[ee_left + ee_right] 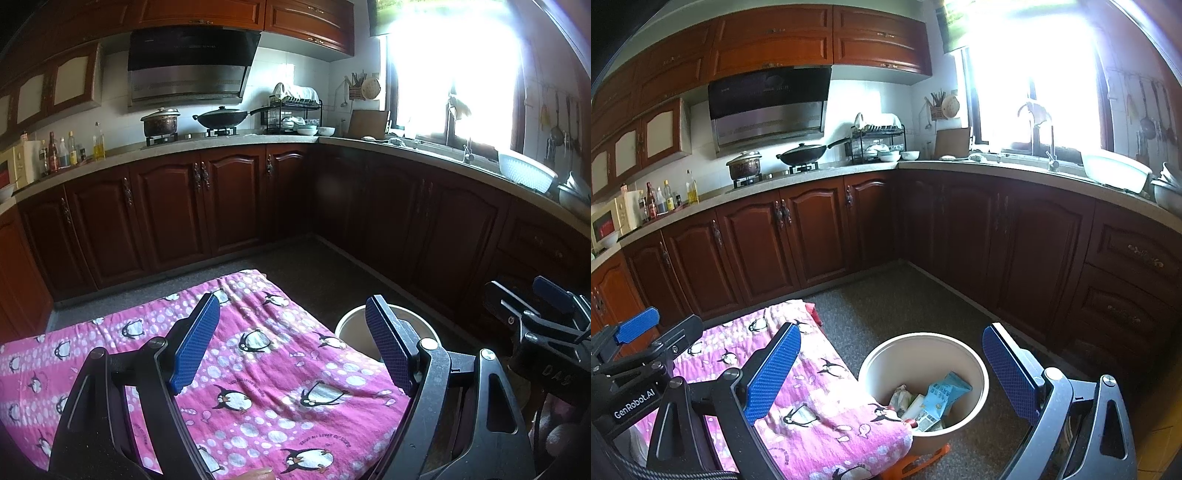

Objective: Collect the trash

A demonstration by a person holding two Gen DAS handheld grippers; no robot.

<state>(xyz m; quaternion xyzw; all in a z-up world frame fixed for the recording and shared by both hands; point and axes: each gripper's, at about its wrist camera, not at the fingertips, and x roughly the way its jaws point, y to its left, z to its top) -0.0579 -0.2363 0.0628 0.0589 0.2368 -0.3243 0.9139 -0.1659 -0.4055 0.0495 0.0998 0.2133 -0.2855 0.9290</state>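
My cream bin (977,373) stands on the floor, touching the right edge of the low surface draped in the pink penguin cloth (812,384). Inside it lies the trash (934,400): a light blue packet, a white wrapper and some printed paper pressed against the near wall. From my left wrist view only the bin's rim (345,321) shows; its contents are hidden behind my claw finger.

My left claw (295,350) hangs over the cloth with its blue pads wide apart and nothing between them. My right claw (894,376) is just as wide, empty, and frames the bin from above.

The cloth's top is bare of loose items as far as I can see, though its near edge is cut off by my claw frames. An orange thing (923,461) peeks from under the bin's base; I cannot tell what it is. The window (1030,74) glare washes out the sink corner of the kitchen counter (812,175).

The dark floor (905,295) beyond the bin and the cloth's far edge lies open up to the cabinet doors
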